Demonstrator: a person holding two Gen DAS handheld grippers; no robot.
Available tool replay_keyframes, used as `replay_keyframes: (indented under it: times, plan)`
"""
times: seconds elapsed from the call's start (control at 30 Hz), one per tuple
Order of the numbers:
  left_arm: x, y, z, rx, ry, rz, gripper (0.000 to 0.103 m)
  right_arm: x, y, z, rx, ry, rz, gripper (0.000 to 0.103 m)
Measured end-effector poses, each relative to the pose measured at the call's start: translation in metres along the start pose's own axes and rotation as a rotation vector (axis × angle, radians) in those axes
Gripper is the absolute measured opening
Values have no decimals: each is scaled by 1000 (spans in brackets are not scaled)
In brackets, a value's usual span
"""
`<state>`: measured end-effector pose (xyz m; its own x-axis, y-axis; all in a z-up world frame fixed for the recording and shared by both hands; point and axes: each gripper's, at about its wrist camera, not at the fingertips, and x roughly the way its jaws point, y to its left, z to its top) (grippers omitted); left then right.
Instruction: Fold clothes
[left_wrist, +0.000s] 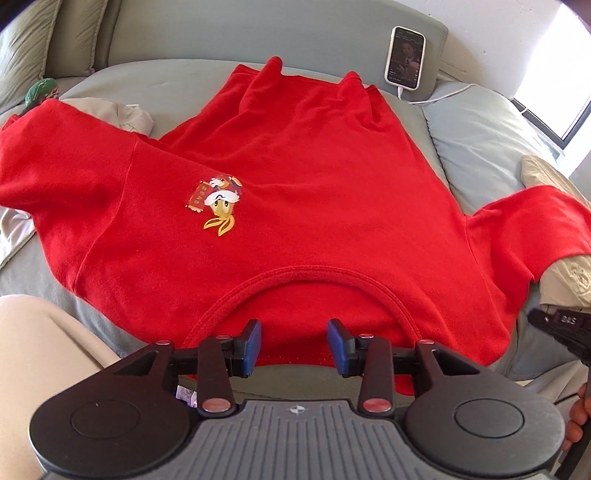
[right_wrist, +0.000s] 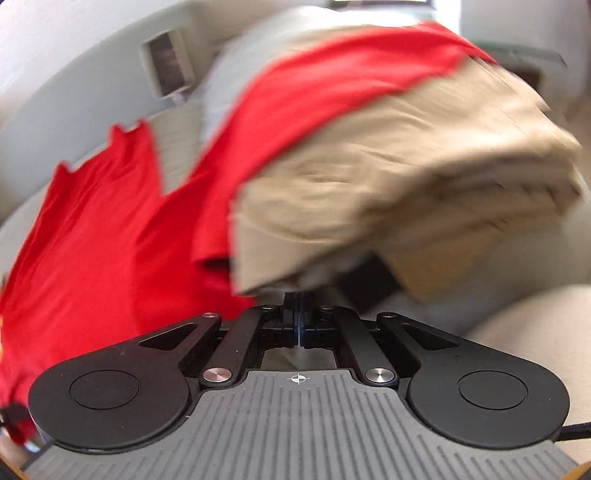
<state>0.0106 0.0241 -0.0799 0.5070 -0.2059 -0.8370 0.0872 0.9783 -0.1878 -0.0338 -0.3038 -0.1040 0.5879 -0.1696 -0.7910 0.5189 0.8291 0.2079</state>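
You had a bright red shirt (left_wrist: 295, 177) with a small yellow, white and red cartoon print (left_wrist: 218, 203), spread on grey-green bedding (left_wrist: 476, 136). Beside it lay tan clothes (right_wrist: 406, 155). Your tools had blue pads (left_wrist: 338, 345) on black arms.

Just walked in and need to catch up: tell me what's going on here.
A person with a gripper in each hand is folding clothes on a grey couch. A red cotton T-shirt with a small cartoon print lies spread flat, collar nearest. The left gripper hangs open over the collar. The right gripper is shut beside a folded beige garment; the blur hides whether it pinches cloth.
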Motion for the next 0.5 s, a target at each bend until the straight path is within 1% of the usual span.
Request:
replay_keyframes:
  times: [0.03, 0.07, 0.1, 0.2, 0.3, 0.33, 0.4, 0.47, 0.5]
  plan:
    - [0, 1, 0, -3, 2, -2, 37, -1, -8, 3, 44, 22, 4, 0]
    - [1, 1, 0, -6, 3, -3, 37, -4, -14, 5, 75, 45, 25, 5]
    - [1, 0, 0, -8, 3, -5, 37, -9, -14, 6, 84, 56, 50, 6]
    - [1, -1, 0, -11, 3, -10, 37, -22, 1, 6, 35, 41, 183, 6]
    - [-1, -4, -1, -3, 2, -14, 37, -23, 26, 10, 2, 35, 359, 6]
    - [-1, -4, -2, -3, 0, -14, 37, -18, 36, 12, -1, 49, 382, 6]
    - [-3, -2, -1, -7, -6, -12, 37, 1, 48, 18, 14, 78, 398, 6]
    - [-5, 1, -1, -19, -14, -9, 38, 26, 47, 24, 59, 101, 310, 6]
    - [-6, 3, -1, -25, -16, -7, 38, 39, 46, 27, 82, 112, 263, 4]
